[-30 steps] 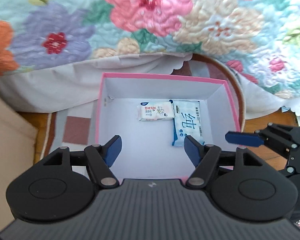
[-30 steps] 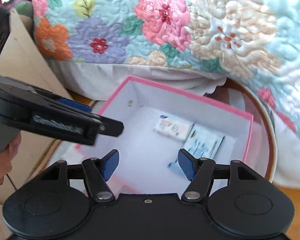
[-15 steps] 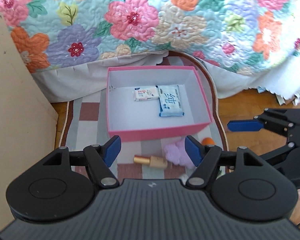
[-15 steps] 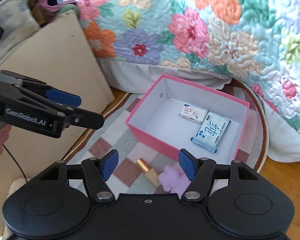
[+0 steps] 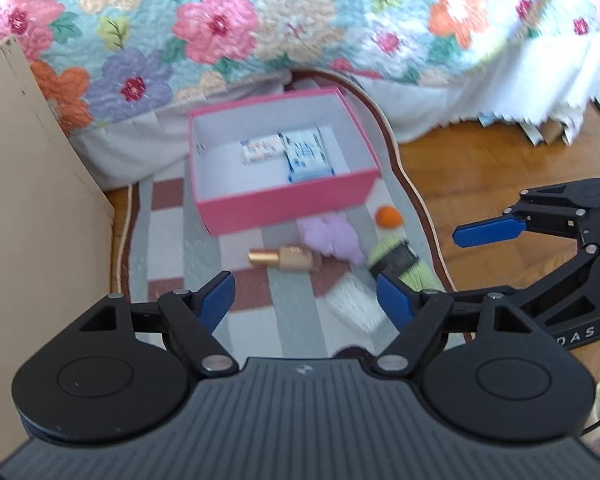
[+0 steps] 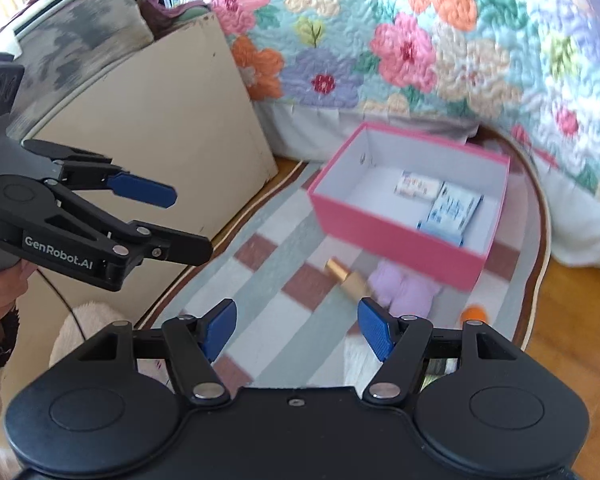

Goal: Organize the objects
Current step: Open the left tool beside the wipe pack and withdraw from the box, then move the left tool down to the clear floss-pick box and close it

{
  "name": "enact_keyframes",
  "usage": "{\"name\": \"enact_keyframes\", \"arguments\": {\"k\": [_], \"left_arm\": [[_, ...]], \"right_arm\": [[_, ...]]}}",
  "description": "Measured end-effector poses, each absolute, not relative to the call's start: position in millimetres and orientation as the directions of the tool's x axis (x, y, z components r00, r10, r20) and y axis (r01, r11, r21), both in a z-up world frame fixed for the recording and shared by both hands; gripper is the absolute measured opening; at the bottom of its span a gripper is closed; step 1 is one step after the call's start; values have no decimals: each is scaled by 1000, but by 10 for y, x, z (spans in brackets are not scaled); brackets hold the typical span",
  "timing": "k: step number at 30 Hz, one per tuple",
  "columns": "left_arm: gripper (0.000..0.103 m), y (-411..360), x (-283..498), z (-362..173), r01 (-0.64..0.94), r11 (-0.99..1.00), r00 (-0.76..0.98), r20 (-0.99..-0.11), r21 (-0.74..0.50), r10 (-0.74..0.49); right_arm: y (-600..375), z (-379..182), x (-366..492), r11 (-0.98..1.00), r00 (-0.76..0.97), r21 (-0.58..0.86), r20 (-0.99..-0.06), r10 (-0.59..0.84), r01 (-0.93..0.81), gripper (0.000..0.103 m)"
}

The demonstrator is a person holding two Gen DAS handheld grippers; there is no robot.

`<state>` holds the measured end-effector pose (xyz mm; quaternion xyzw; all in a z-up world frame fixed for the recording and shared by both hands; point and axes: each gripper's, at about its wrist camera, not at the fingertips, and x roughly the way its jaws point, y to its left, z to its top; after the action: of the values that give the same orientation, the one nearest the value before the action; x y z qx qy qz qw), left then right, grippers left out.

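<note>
Tongs come first in both views: the left tongs (image 5: 305, 300) are seen with nothing between the blue pads, their jaws opening, while the right tongs (image 6: 297, 330) are held spread and empty as well. Both appear to be kept high and tilted downward, probably so that the loose items can be surveyed before one is chosen.

Just beyond the fingertips, on the striped rug (image 5: 168, 224), a white packet (image 5: 350, 304) is found, blurred. A little further lie a green skein with a dark band (image 5: 400, 260), a gold-capped bottle (image 5: 286, 258) on its side, a lilac fluffy thing (image 5: 332, 236) touching the bottle, and a small orange ball (image 5: 389, 216) apart to the right. These are judged to be what remains to be sorted.

Behind them the pink box (image 5: 288, 204) stands open, with two wrapped packs (image 5: 286, 152) laid side by side against its far wall; much of the floor inside is free. A beige board (image 6: 152, 120) stands at the left, and the flowered quilt (image 5: 260, 20) hangs at the back. Nothing is seen blocking the way down to the items, though they lie crowded.
</note>
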<state>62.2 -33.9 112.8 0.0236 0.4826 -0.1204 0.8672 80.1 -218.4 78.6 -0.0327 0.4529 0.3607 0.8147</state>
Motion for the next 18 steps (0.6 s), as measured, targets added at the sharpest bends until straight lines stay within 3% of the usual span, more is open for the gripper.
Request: {"name": "enact_keyframes", "arguments": {"k": [9,18], "left_arm": [[79,-530,492,696,275,954,434,-871,-117,-231],[79,-541,801,-84,237,962,364,-905,-138,-219]], "right_arm": [[-2284,342,384,720,285,327,-758,587,-612,74],[-2392,-383,408,771,278,376,-778,564,-514,74]]}}
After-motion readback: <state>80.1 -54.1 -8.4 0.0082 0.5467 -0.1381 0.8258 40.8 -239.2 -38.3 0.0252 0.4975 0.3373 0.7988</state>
